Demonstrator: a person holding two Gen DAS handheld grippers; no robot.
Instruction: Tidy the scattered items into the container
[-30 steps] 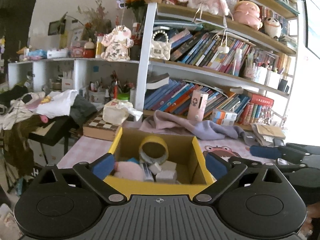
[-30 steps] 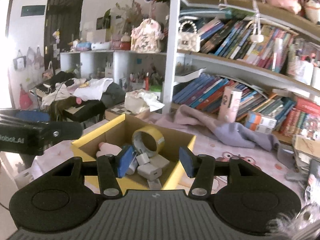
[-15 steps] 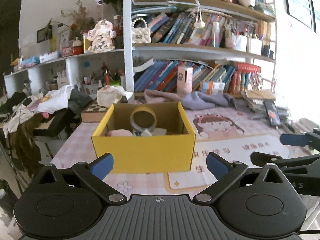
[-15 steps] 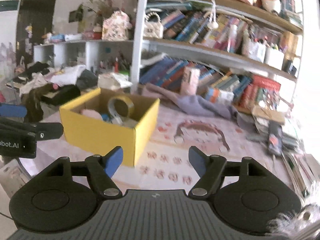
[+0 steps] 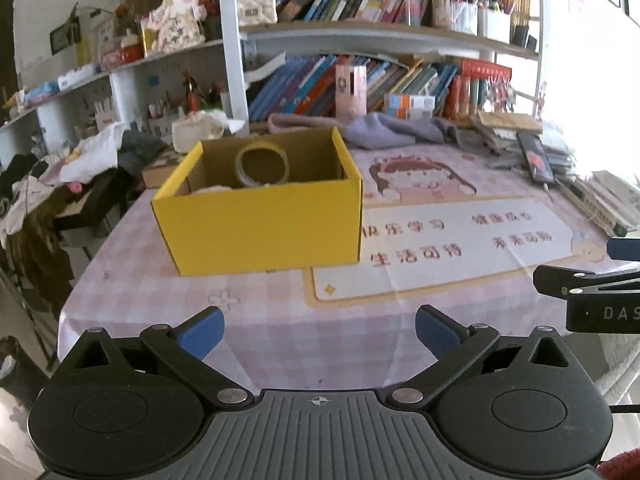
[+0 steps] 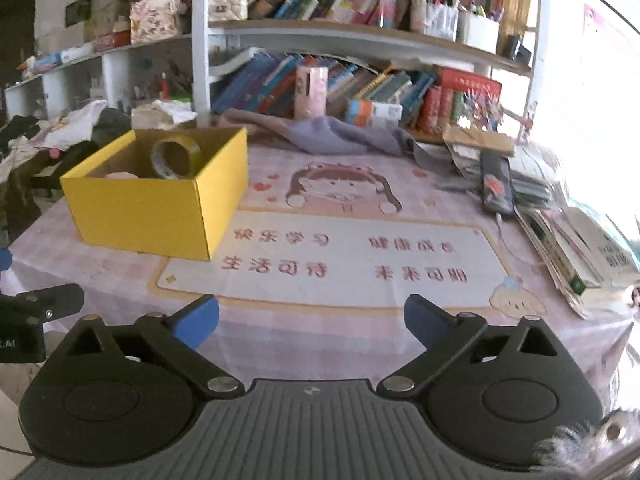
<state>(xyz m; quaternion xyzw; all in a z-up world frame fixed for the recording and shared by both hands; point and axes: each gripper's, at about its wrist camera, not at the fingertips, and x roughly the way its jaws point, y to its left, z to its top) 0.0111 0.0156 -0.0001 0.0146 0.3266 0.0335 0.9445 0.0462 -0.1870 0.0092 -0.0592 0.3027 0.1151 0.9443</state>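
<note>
A yellow cardboard box [image 5: 264, 224] [image 6: 160, 212] stands on the pink checked tablecloth, left of the printed mat. Inside it a tape roll [image 5: 262, 165] [image 6: 174, 157] leans upright, and a pink soft item [image 5: 212, 189] shows just above the rim; the other contents are hidden. My left gripper [image 5: 318, 334] hangs open and empty over the near table edge, well short of the box. My right gripper [image 6: 312, 320] is over the near edge too, its jaws opening wide with nothing between them. Each gripper's dark finger shows at the side of the other's view.
A cartoon-printed mat [image 6: 332, 256] covers the table's middle. A grey-purple cloth [image 6: 320, 136] lies at the back below the bookshelf. Stacked books, papers and a dark phone-like case [image 6: 496, 184] crowd the right edge. Clothes are heaped on furniture at left [image 5: 80, 160].
Both grippers have drawn back from above the box toward the near table edge and sunk lower. The right jaws have spread from narrow to wide. The box looks smaller and farther away.
</note>
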